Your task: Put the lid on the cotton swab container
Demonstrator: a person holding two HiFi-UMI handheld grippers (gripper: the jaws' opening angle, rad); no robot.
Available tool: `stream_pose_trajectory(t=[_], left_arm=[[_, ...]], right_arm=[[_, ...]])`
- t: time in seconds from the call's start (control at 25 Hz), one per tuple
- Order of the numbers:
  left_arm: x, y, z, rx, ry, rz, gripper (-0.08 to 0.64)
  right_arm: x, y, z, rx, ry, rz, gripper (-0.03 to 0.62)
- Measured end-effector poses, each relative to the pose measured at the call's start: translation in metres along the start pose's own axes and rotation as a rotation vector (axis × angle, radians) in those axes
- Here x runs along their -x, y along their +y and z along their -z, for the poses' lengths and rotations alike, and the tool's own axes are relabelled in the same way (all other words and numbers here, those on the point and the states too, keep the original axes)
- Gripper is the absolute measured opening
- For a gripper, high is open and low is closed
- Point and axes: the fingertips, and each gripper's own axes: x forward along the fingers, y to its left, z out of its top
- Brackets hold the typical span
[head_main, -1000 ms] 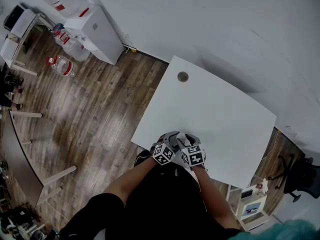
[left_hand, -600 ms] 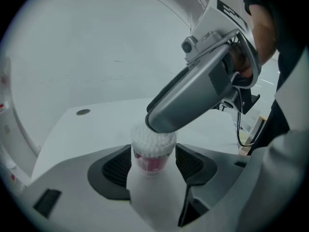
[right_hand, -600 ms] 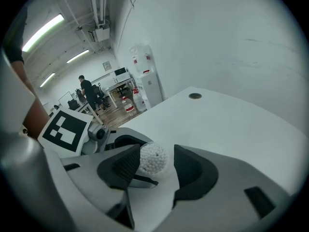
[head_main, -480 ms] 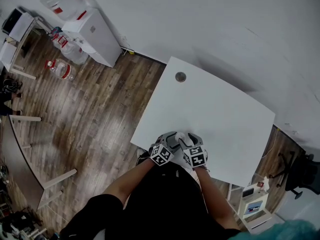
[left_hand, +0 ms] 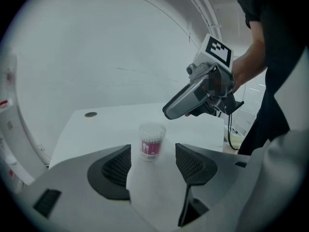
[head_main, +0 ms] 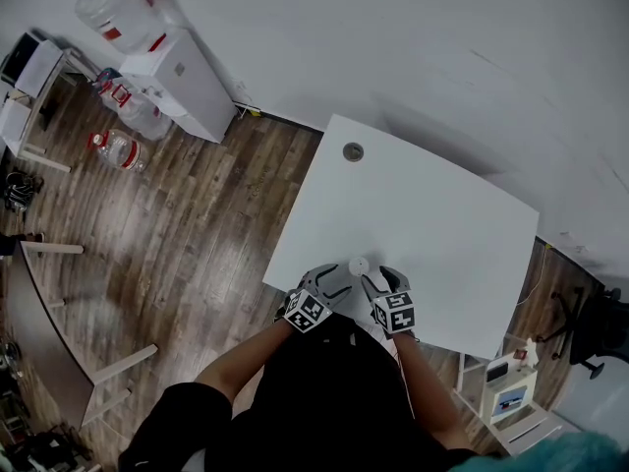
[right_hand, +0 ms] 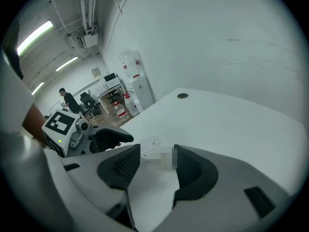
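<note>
view: head
table (head_main: 432,214): white, with a round hole (head_main: 353,151) near its far edge
container (head_main: 358,265): upright, well away from the hole, close to the person's edge
left gripper (head_main: 332,281): farther from the hole than the container, just beside it on the left
right gripper (head_main: 377,285): likewise, just beside it on the right
view: left gripper
jaws: wide and just been opening; nothing between them, the container (left_hand: 151,141) stands just beyond the tips, on the hole side
container top: white swab tips show; I cannot tell whether a clear lid covers them
view: right gripper
jaws: apart, gripping nothing I can make out; container (right_hand: 149,147) past the left jaw's tip, hole far beyond
lid: none seen lying apart anywhere
risk one: the container looks light and stands near the edge; a jaw brushing it could tip it and spill swabs
risk two: a lid only resting, not pressed home, could sit crooked or drop off
</note>
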Motion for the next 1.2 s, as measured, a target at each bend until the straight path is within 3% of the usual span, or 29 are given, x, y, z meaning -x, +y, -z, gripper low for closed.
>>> stream_pose_trajectory(t=[0.2,0.44,0.64,0.76,1.0,1.2], left_arm=[[0.028,0.01,-0.01,0.085,-0.047,-0.065,0.281],[0.068,-0.004,-0.047,0.124,-0.146,0.003,0.276],[0.123,-0.005,-0.068,0.107,-0.212,0.006,0.204],[0.166,-0.008,-0.077,0.108,-0.238,-0.013,0.023],[0.226,-0.022,-0.094,0.145,-0.3,0.055,0.012],[0.246,-0.039,-0.101,0.145,-0.313,0.042,0.012]], right_arm=[[0.019,0.011,-0.003,-0.055,-0.051,0.026,0.21],[0.04,0.052,-0.014,-0.077,-0.121,0.034,0.21],[0.065,0.097,-0.031,-0.117,-0.234,0.098,0.21],[0.086,0.132,-0.034,-0.119,-0.277,0.127,0.21],[0.109,0.188,-0.049,-0.116,-0.343,0.177,0.21],[0.134,0.218,-0.057,-0.096,-0.406,0.22,0.21]])
